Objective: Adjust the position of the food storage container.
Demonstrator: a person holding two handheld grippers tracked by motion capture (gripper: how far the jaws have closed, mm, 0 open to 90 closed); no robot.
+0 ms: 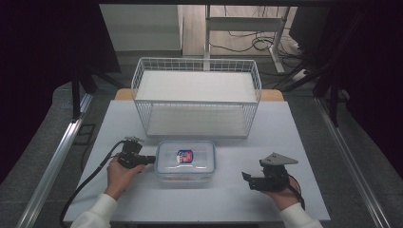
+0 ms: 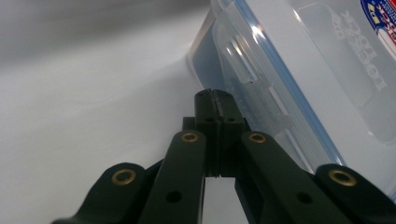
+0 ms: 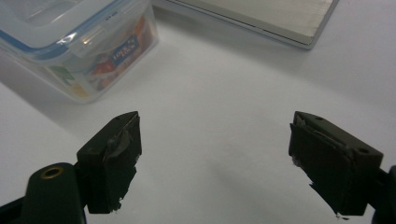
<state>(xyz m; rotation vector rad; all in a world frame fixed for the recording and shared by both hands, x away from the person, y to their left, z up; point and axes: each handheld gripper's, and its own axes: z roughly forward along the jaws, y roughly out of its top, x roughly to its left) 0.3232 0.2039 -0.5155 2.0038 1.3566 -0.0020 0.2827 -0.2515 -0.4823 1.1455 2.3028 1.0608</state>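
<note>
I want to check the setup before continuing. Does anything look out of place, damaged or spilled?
Nothing stands out. The lidded container sits flat and closed on the table, the wire rack stands upright behind it, and nothing is spilled. The left hand-held gripper is shut beside the container; the right hand-held gripper is open.

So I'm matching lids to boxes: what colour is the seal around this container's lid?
Blue, running round the clear lid of the container; clearest in the left gripper view.
</note>
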